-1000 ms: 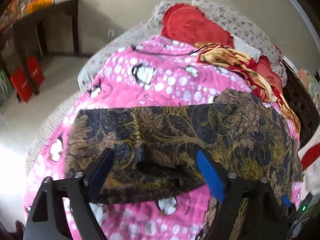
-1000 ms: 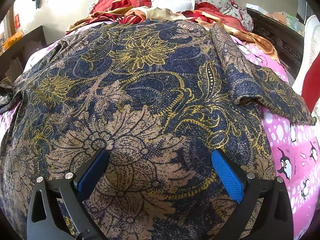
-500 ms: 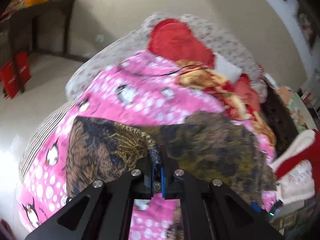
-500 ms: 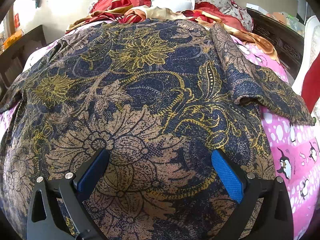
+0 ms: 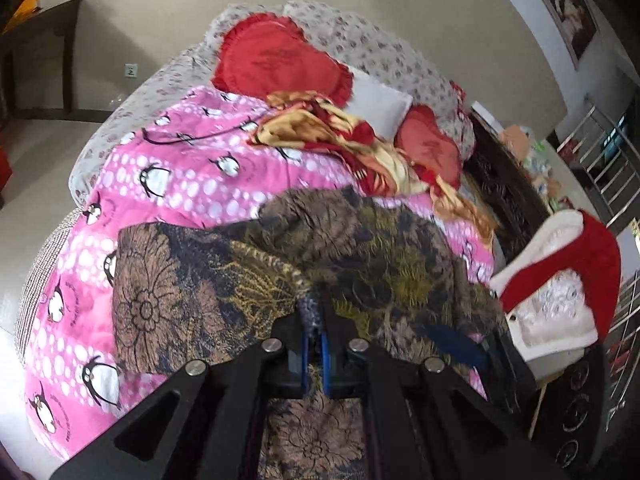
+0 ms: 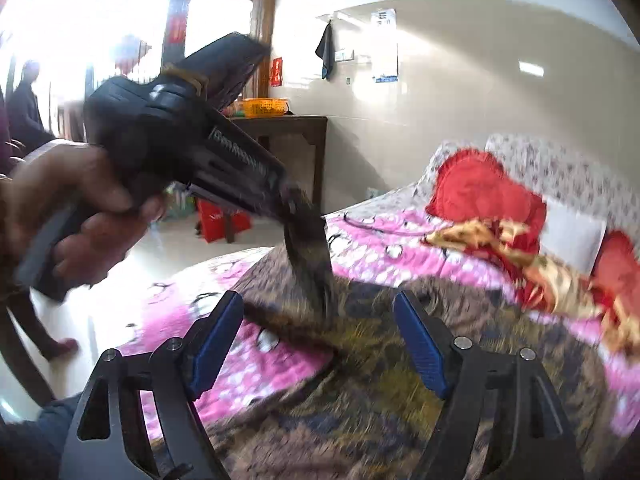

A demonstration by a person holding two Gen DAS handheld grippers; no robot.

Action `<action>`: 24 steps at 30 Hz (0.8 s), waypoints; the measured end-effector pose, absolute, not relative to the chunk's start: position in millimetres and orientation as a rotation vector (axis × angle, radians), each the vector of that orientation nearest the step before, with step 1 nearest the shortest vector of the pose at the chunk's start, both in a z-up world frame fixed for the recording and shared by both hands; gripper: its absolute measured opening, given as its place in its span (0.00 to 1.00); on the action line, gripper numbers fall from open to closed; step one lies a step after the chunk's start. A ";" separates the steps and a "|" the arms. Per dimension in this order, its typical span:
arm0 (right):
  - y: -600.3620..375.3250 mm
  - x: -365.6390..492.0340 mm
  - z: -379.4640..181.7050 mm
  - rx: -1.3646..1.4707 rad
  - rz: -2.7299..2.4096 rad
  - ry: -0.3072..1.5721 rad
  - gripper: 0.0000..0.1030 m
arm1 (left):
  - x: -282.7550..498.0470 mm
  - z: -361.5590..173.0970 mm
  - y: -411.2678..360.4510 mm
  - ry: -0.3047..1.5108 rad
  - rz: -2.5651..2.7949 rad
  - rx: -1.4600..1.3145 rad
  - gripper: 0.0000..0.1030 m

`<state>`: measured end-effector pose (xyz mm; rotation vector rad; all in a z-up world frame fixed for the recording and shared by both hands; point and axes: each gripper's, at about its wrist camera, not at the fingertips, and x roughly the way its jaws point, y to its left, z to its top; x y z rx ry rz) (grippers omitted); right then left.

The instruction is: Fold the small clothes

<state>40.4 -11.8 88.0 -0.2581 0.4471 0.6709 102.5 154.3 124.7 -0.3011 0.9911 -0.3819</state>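
On pink bedding, dark floral garment lies rumpled, partly lifted.

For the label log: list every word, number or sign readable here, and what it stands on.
None is legible.
White lettering on the left tool: blurred.
Red wall sign: blurred.
Wall notices: too small.
Print beside the penguins on the pink blanket: too small.

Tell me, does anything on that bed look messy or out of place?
Yes. A red-and-gold cloth lies crumpled near the pillows, not folded. The dark floral garment is bunched, one edge pinched up by the left hand-held gripper. The pink penguin blanket beneath lies flat.
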 end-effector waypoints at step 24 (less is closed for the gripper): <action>-55.4 106.3 61.0 0.007 0.552 0.642 0.07 | 49.3 113.8 156.4 0.692 -0.223 -0.377 0.62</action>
